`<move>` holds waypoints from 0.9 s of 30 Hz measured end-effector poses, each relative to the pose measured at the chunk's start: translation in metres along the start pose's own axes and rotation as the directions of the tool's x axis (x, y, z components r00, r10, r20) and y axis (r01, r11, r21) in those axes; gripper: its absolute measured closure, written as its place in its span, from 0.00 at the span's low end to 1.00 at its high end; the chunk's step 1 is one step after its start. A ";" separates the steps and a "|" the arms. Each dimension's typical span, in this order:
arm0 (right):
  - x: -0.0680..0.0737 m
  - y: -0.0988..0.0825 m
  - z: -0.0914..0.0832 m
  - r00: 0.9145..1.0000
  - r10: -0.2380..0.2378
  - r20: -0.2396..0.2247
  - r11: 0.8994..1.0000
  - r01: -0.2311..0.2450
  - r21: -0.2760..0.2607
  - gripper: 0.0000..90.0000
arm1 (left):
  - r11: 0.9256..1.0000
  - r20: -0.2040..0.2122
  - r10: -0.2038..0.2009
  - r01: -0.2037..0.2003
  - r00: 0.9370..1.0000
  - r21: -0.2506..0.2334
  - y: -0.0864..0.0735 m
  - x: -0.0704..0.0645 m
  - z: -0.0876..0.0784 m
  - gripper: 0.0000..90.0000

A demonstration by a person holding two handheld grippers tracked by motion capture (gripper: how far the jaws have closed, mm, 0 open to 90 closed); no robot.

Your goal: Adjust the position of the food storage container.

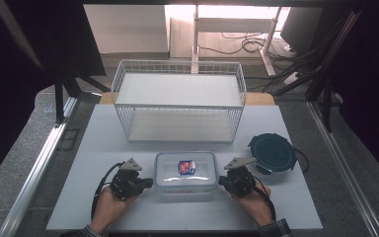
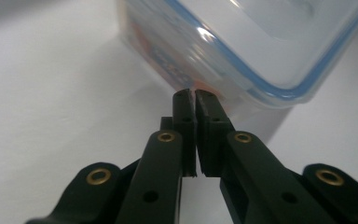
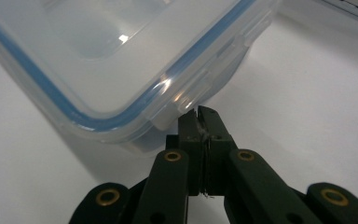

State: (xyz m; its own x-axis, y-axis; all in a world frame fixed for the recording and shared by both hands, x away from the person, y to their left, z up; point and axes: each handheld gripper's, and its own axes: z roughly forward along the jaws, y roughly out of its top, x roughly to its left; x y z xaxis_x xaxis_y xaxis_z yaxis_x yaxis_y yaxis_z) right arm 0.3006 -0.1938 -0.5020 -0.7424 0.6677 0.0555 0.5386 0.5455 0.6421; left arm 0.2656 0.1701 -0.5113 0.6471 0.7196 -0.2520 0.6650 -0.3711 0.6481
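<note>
1. High view: both my hands at the near table edge; left gripper [image 1: 148, 182] and right gripper [image 1: 222, 181] flank the clear lidded container [image 1: 186, 170]; wire rack [image 1: 177, 101] behind, dark round lid [image 1: 272, 153] right.
2. Left gripper view: jaws clenched, empty, tips at container [image 2: 242, 42] side.
3. Right gripper view: jaws clenched, tips at container [image 3: 98, 60] lid latch.

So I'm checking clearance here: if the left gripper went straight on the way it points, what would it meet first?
Most likely the clear food container: the shut left gripper points at its near side wall just below the blue-sealed lid, seemingly almost touching; the exact gap is unclear.
</note>
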 end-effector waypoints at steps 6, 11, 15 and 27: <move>0.004 0.001 0.001 1.000 -0.007 -0.019 1.000 0.007 -0.008 0.98 | 1.000 0.000 -0.021 0.021 1.000 -0.009 -0.004 0.003 -0.002 0.96; 0.012 0.003 0.002 0.999 -0.031 -0.022 1.000 0.030 -0.003 0.95 | 0.999 0.004 -0.033 0.033 0.999 -0.007 -0.007 0.008 -0.004 0.94; 0.011 -0.001 -0.005 0.999 -0.039 0.018 0.999 0.039 -0.001 0.86 | 0.999 -0.054 -0.039 0.038 0.998 -0.032 -0.012 0.012 -0.012 0.78; -0.004 -0.017 -0.020 0.998 -0.060 -0.005 0.997 0.059 -0.057 0.19 | 0.996 -0.128 -0.030 0.019 0.991 -0.091 -0.031 0.018 -0.026 0.08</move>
State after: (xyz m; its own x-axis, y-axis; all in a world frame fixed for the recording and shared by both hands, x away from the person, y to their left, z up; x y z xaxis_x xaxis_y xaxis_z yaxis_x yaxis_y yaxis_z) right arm 0.2868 -0.2161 -0.4977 -0.7751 0.6315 0.0207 0.4699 0.5542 0.6870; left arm 0.2476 0.2097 -0.5173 0.5736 0.7996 -0.1778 0.6403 -0.3023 0.7061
